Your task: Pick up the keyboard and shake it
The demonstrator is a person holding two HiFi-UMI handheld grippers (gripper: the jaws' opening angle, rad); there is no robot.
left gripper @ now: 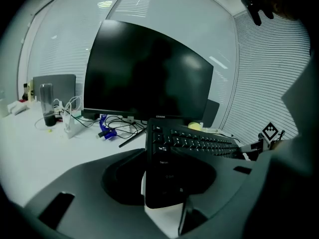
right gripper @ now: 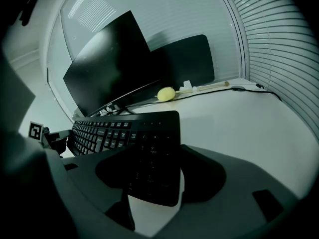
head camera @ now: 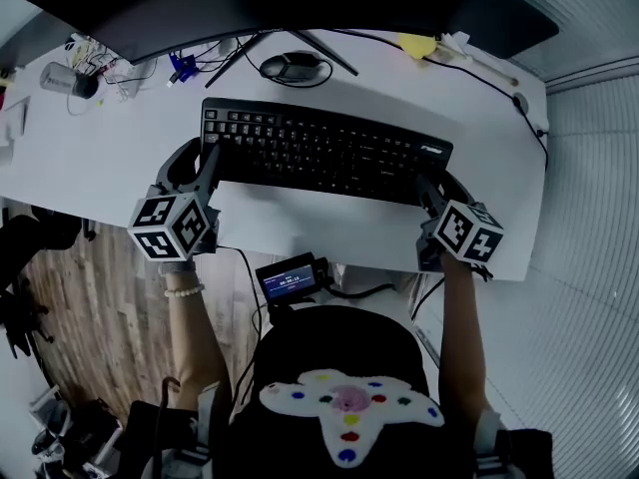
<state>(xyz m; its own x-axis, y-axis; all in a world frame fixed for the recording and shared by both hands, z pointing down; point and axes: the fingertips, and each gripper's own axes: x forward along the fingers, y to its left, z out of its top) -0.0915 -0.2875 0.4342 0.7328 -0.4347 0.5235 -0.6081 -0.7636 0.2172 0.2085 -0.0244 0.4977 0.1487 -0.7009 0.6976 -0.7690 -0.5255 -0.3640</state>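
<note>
Black jaws of the left gripper [head camera: 208, 166] were clamped on the left end of the black keyboard [head camera: 329, 150], with its Caps and Shift keys lying between them. The right gripper [head camera: 431, 196] had its jaws closed the same way on the keyboard's right end, with number-pad keys between them. The keyboard lay level across the white desk [head camera: 110, 153], between the desk's front edge and a dark mouse [head camera: 290, 66]. Whether it had left the surface could not be told. Each gripper carried a marker cube [head camera: 170, 226], and a bare forearm [head camera: 195, 337] reached back from each. The left wrist wore a pale bead bracelet [head camera: 185, 290]. Beyond the keyboard were a tangle of cables [head camera: 200, 63], a yellow object [head camera: 417, 44] and a large dark monitor [head camera: 250, 3].
</note>
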